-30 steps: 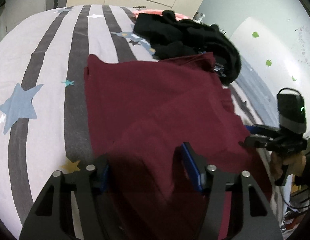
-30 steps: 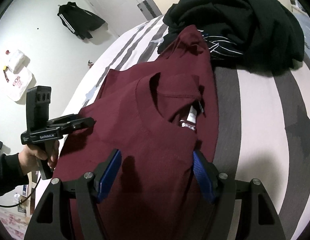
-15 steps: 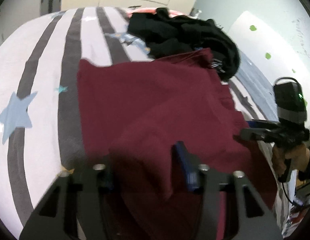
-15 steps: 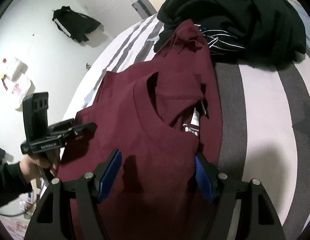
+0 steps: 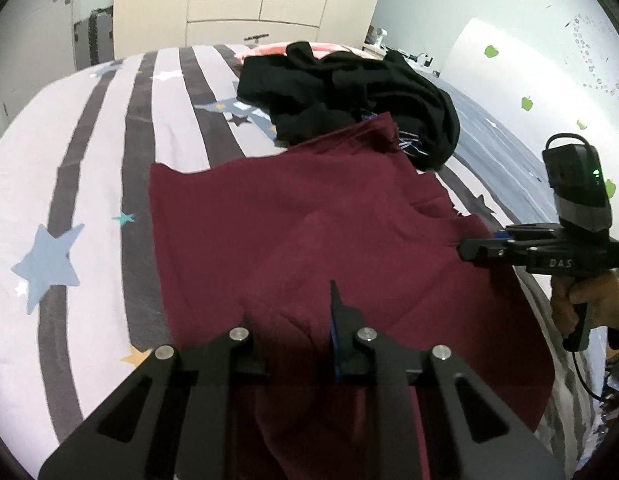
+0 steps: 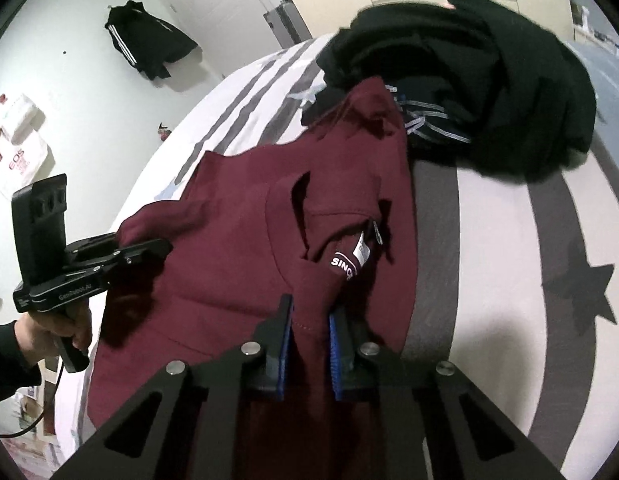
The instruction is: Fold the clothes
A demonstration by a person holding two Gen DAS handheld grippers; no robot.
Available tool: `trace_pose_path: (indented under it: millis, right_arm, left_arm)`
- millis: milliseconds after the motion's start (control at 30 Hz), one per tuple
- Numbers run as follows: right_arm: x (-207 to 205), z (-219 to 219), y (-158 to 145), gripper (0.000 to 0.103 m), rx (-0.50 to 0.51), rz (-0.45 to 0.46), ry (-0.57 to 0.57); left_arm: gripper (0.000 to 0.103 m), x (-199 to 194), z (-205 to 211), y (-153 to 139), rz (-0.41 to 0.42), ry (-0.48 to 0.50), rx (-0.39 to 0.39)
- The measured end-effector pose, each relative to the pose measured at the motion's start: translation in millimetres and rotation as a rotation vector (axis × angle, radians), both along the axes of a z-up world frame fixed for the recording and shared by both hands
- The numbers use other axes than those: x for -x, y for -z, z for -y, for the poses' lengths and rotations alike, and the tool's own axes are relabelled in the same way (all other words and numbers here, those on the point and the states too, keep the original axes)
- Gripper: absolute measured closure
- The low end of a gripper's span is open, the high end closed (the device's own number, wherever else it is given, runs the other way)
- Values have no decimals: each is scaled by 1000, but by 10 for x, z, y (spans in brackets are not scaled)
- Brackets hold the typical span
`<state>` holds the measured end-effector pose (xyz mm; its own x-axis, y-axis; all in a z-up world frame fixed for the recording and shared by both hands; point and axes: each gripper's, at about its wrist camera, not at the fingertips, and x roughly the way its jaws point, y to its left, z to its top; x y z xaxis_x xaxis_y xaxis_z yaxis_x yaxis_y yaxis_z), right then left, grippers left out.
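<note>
Two hand-held grippers pinch one maroon sweatshirt (image 5: 293,216) spread across a striped, star-printed bed (image 5: 89,184). The left hand-held gripper (image 5: 293,320) has its blue-padded fingers drawn in narrow on a raised fold at the garment's near edge; the cloth bulges up between them and hides the left pad. The right hand-held gripper (image 6: 309,334) is nearly closed, its two blue pads clamping a ridge of maroon cloth just below the neckline, near the white and maroon neck label (image 6: 351,258).

Each gripper appears in the other's camera. From the left wrist view, the right one comes in from the right edge with its tips on the sweatshirt's edge, a bare hand (image 5: 589,304) around its grip. From the right wrist view, the left one meets the cloth at the garment's left side.

One heap of black clothing (image 5: 349,96) lies at the far end of the bed, touching the sweatshirt's upper part. One black jacket (image 6: 149,42) with white stripes hangs on the wall. One white tote bag (image 6: 21,142) hangs lower down on the same wall.
</note>
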<state>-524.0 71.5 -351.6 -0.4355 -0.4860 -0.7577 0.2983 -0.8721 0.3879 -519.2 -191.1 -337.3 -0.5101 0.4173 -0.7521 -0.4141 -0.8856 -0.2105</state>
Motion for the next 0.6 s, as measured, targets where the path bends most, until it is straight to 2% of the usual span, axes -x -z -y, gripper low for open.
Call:
trace_pose_path:
  millis: [200,400,600]
  right_arm:
    - [92,0,-87,91,-4,-16,12]
    - [237,0,-248,91,3,-58,24]
    - [457,47,-354,91,-19,-100,23]
  left_arm:
    - [87,41,13,-100,-32,-28,4]
    - [87,155,25,-365,-101,-37,-12]
    - [87,425,59,-348,-98,-60,-15]
